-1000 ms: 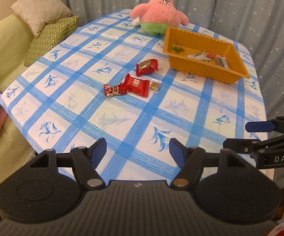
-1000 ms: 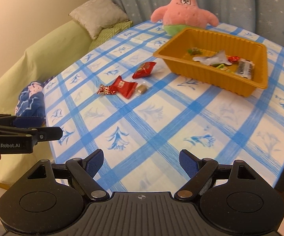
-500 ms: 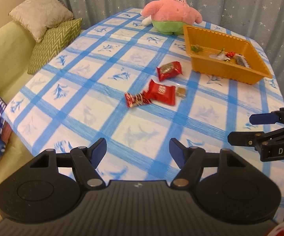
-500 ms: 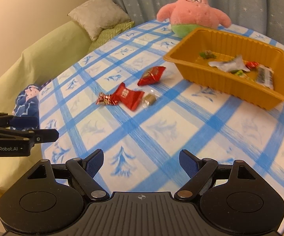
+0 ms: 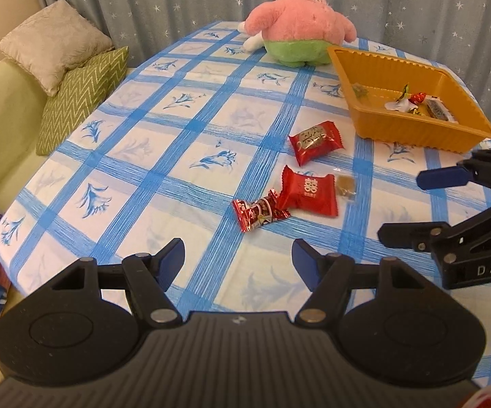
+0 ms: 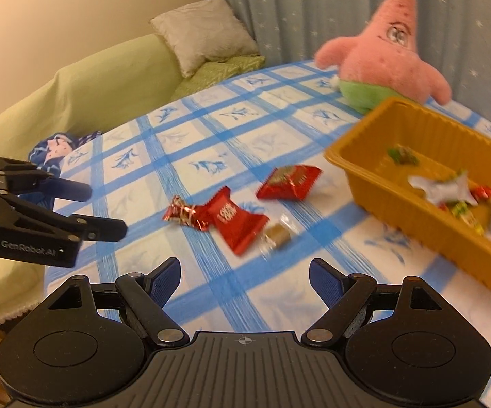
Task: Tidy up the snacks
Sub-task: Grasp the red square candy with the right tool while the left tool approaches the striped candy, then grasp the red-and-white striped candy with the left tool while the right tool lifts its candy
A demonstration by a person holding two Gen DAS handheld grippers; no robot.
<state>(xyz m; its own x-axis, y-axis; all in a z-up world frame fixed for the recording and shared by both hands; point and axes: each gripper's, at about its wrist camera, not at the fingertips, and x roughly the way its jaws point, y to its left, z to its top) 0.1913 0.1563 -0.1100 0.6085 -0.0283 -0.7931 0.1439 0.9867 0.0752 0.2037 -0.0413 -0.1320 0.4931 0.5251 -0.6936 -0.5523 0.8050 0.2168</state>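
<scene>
Since the earlier frames both grippers have closed in on the loose sweets, which now sit larger and lower ahead of the fingers, with the orange tray (image 5: 412, 136) swung off to the right. The left gripper (image 5: 238, 260) has its jaws spread wide with nothing between them; the right gripper (image 6: 244, 278) is likewise parted and empty. Just beyond the left fingertips lies a twist-wrapped candy (image 5: 260, 214), its end touching a red pillow pack (image 5: 308, 192) printed with a white double-happiness character; just right of that sits a small brown cube in clear wrap (image 5: 344, 185), and farther ahead a second red pack (image 5: 316, 141) with gold print too small to read. All look light, crinkly and slick, likely to skid on the checked tablecloth (image 5: 177, 129) if nudged; pinching a pack across its puffed middle, or the candy across its body rather than its thin twisted tail, seems safest. Readable lettering: "DAS" on the right tool's side in the left view, "GenRobot.AI" on the left tool in the right view. A pink starfish plush (image 5: 296, 30) stands behind the tray.
</scene>
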